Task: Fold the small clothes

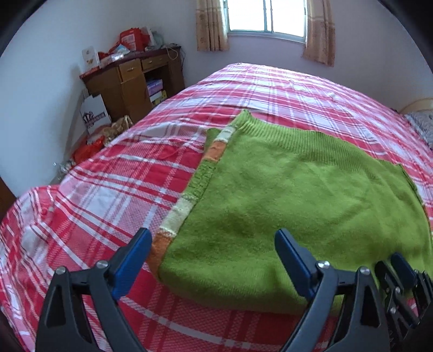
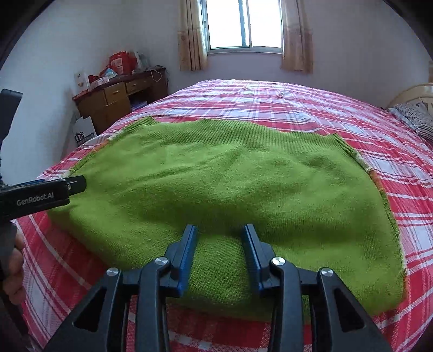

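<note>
A green knitted sweater [image 1: 284, 195] lies flat on the bed, with orange and cream striped sleeve bands along its left edge [image 1: 186, 200]. It fills the middle of the right wrist view [image 2: 224, 184]. My left gripper [image 1: 212, 235] is open and empty, hovering over the sweater's near left corner. My right gripper [image 2: 219, 232] is open and empty, just above the sweater's near edge. The left gripper shows at the left of the right wrist view [image 2: 70, 186]. The right gripper's tip shows at the lower right of the left wrist view [image 1: 400, 268].
The bed has a red and white plaid sheet [image 1: 113, 184]. A wooden desk [image 1: 130, 81] with clutter stands at the far left wall, with boxes and bags on the floor. A window with curtains [image 2: 243, 24] is behind. A pillow [image 2: 416, 113] lies at the right.
</note>
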`<state>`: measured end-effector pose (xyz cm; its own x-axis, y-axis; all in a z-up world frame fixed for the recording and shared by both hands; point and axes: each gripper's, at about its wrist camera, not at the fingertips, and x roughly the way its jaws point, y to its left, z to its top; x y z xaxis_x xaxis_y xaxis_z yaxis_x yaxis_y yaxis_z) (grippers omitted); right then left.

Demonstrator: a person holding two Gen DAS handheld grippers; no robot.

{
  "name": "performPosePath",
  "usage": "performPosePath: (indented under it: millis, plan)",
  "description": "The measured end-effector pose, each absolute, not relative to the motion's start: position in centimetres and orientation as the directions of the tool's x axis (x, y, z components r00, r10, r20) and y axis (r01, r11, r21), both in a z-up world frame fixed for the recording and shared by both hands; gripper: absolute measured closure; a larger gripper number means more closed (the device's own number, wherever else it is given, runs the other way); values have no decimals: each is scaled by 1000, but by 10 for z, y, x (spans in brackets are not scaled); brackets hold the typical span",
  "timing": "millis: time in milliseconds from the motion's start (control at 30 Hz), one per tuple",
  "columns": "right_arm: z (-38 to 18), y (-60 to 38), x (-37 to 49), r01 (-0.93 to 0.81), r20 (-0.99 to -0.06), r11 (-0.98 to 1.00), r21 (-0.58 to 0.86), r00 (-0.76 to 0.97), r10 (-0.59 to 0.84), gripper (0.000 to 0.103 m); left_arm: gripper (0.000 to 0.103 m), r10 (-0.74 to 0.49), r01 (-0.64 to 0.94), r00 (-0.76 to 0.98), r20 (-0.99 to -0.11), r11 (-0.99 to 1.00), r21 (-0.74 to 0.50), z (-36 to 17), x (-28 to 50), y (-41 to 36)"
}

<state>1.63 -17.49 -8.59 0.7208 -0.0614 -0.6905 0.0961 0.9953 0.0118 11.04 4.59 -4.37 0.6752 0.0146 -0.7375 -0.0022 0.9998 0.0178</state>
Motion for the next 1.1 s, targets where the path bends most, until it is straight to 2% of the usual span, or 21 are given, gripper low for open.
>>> performPosePath:
  millis: [200, 267, 500, 533, 567, 667, 800, 867, 933, 967, 1000, 1033, 1100]
  plan:
    - [-86, -175, 16, 81, -687, 996, 26, 725, -41, 59, 4, -98, -78, 619, -779, 980, -185, -67, 120, 69]
    - [-86, -178, 15, 73, -685, 996, 50, 729, -18, 57, 0, -127, -99, 654, -746, 963, -252, -69, 118, 75]
    - [-86, -177, 16, 67, -683, 996, 59, 730, -9, 56, 3, -168, -113, 692, -702, 935, -335, -69, 128, 73]
    - [-86, -176, 16, 68, -684, 996, 55, 730, -12, 56, 13, -183, -103, 698, -693, 931, -349, -68, 130, 72]
    - [-86, -175, 17, 69, -687, 996, 47, 727, -18, 56, 29, -199, -92, 699, -686, 927, -363, -68, 131, 72]
    - [-78, -171, 18, 67, -682, 997, 45, 731, -18, 58, 50, -283, -58, 699, -656, 892, -447, -67, 129, 76]
    - [-59, -164, 21, 41, -620, 993, 110, 784, 36, 60, 52, -299, -71, 711, -636, 870, -488, -70, 128, 81]
    - [-61, -155, 30, 10, -627, 990, 144, 774, 83, 60, 37, -317, -70, 707, -633, 858, -508, -70, 131, 82]
    - [-72, -146, 38, -10, -659, 989, 149, 744, 107, 60, 35, -337, -75, 703, -626, 840, -537, -69, 136, 83]
    - [-84, -141, 43, -15, -693, 989, 145, 712, 112, 60, 39, -331, -78, 702, -630, 844, -531, -68, 139, 82]
    - [-88, -139, 45, -11, -708, 991, 135, 698, 105, 60, 49, -318, -80, 704, -635, 853, -516, -68, 141, 80]
    - [-86, -138, 44, -12, -700, 992, 127, 707, 98, 60, 74, -293, -83, 708, -642, 868, -489, -67, 144, 78]
    - [-86, -140, 44, -12, -702, 990, 139, 704, 107, 60, 75, -300, -70, 707, -641, 872, -485, -65, 148, 75]
